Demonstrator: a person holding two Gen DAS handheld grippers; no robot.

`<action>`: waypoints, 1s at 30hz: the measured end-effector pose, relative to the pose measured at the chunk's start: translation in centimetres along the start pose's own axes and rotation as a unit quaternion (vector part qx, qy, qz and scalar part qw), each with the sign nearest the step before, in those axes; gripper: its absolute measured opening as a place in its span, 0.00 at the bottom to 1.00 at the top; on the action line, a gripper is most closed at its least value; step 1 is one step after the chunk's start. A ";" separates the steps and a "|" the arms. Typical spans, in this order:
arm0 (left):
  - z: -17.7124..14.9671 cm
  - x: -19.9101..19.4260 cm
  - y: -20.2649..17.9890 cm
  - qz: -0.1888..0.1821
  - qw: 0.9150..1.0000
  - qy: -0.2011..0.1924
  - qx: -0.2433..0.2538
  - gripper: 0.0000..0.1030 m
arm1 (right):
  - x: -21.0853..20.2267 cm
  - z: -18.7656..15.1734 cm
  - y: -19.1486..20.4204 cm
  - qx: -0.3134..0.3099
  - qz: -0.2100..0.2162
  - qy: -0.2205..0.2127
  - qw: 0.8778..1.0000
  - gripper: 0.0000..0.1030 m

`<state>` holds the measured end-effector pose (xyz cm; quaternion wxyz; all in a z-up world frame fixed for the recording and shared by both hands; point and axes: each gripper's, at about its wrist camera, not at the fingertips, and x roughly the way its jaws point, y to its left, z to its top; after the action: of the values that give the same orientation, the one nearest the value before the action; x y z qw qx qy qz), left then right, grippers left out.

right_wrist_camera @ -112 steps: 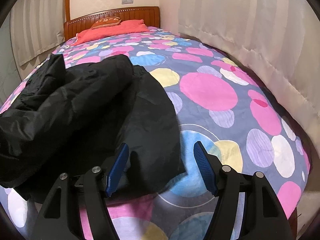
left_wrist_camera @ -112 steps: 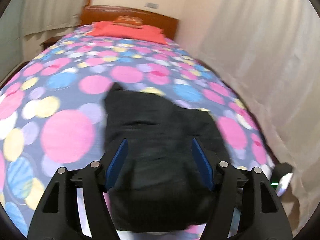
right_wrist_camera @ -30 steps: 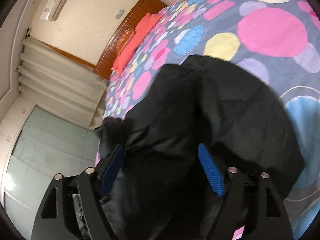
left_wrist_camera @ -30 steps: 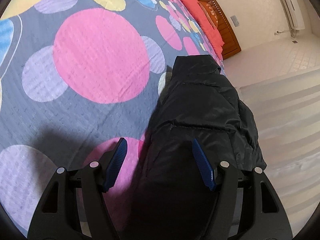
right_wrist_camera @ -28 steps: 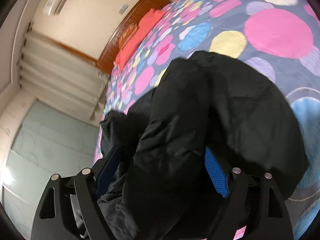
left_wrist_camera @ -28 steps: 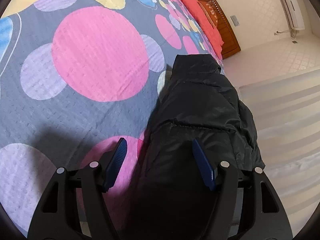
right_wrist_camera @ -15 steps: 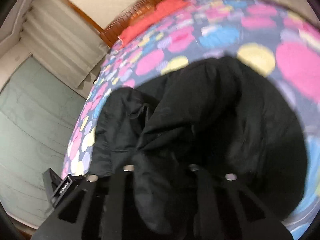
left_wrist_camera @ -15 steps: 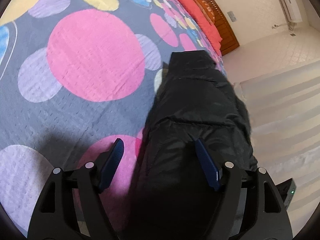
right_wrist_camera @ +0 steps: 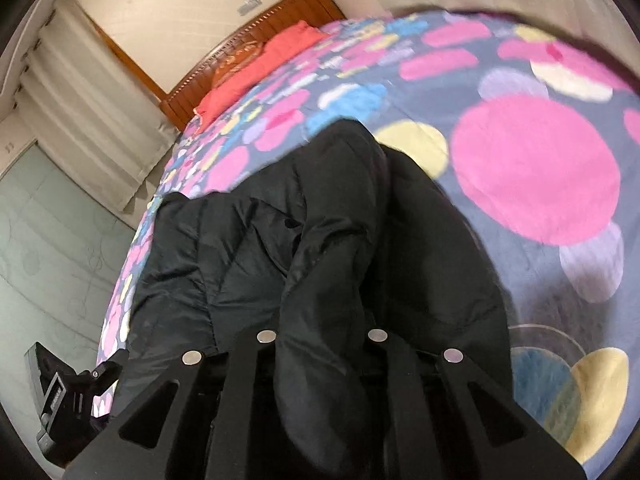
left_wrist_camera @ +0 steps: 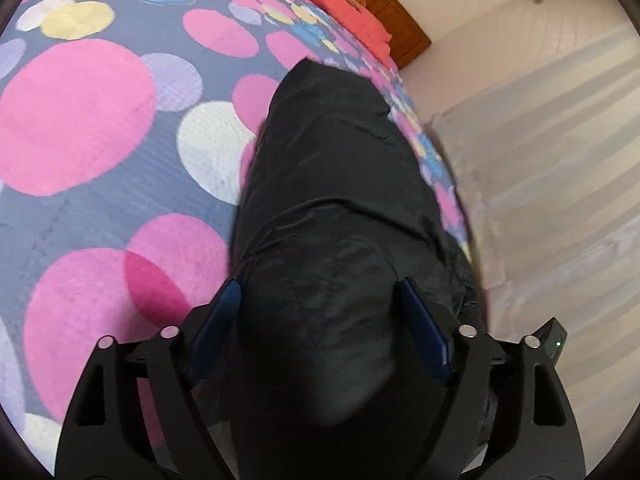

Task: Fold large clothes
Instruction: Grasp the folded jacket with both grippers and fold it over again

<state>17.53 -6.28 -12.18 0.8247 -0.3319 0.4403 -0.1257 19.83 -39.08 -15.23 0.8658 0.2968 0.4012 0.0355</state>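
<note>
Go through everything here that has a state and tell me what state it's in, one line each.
Black jacket: bunched on the bedspread, partly folded over itself.
Left claw: open, jaws just widening, jacket between the pads.
Right claw: shut on a fold of the jacket.
Bedspread: spread flat.

Your garment is a black puffer jacket [left_wrist_camera: 332,200], quilted, slightly shiny shell, lying on the bedspread near the bed's edge. From your left wrist view it runs as a long, bulky ridge away from you, narrowing to a rounded end far up; its near end bulges high. From your right wrist view, the jacket [right_wrist_camera: 248,256] spreads flatter to the left, stitched panels showing, while a thick fold of it [right_wrist_camera: 332,240] rises toward you through the middle. Creased, bunched, not yet a tidy fold.
</note>
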 end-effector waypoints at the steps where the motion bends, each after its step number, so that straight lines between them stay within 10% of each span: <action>1: 0.0 0.7 -0.3 0.010 1.000 0.003 0.007 0.81 | 0.5 -0.1 -0.6 0.002 0.000 0.001 1.000 0.12; 13: -0.7 2.8 -1.8 0.077 0.995 -0.012 0.062 0.82 | 1.5 -0.1 -3.6 0.046 0.049 0.018 0.998 0.18; 16: -0.8 2.7 -1.7 0.073 0.995 -0.015 0.061 0.82 | -0.6 -0.2 -3.8 0.068 0.049 0.026 0.996 0.34; 18: -0.8 2.7 -1.7 0.072 0.995 -0.015 0.061 0.82 | -2.6 -0.8 -3.7 0.076 0.061 0.017 0.995 0.67; 22: -0.9 2.8 -1.8 0.071 0.995 -0.016 0.063 0.82 | -4.6 -2.4 -2.6 0.063 0.075 0.034 0.995 0.74; 24: -1.0 2.7 -1.8 0.071 0.995 -0.017 0.063 0.82 | -4.5 -3.6 -2.3 0.045 0.054 0.047 0.996 0.68; 27: -1.2 2.7 -2.1 0.071 0.994 -0.017 0.076 0.82 | -4.4 -4.5 -2.8 0.049 0.037 0.036 0.997 0.33; 30: -1.6 3.1 -2.4 0.082 0.992 -0.019 0.093 0.83 | -3.3 -5.4 -3.8 0.050 0.033 0.022 0.998 0.31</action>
<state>18.26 -10.28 -13.20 0.8676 -0.2188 0.4370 -0.0917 13.09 -40.57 -17.77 0.8394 0.3514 0.4116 0.0504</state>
